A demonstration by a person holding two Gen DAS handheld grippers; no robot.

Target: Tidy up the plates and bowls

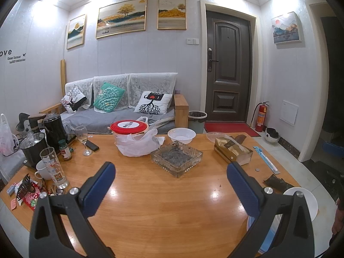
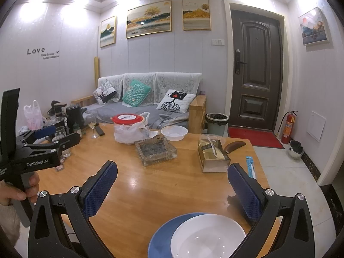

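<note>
A white plate [image 2: 207,236] lies on a blue plate [image 2: 160,238] at the near edge of the wooden table [image 2: 150,189]. My right gripper [image 2: 172,169] is open and empty, hovering just above and behind them. The white plate [image 1: 309,202] also shows at the right in the left wrist view, with the blue plate's rim [image 1: 249,223] behind the right finger. A white bowl [image 1: 181,135] [image 2: 174,132] stands at the far side of the table. My left gripper [image 1: 171,169] is open and empty over the table; it also shows at the left in the right wrist view [image 2: 58,136].
A glass ashtray [image 1: 176,157] sits mid-table, a red-lidded tub [image 1: 130,129] in a plastic bag behind it. A gold tissue pack [image 1: 232,150], toothbrush [image 1: 266,160] and dark scrap [image 1: 277,183] lie right. Glasses [image 1: 53,167], a mug [image 1: 43,169] and kettles [image 1: 52,129] crowd the left.
</note>
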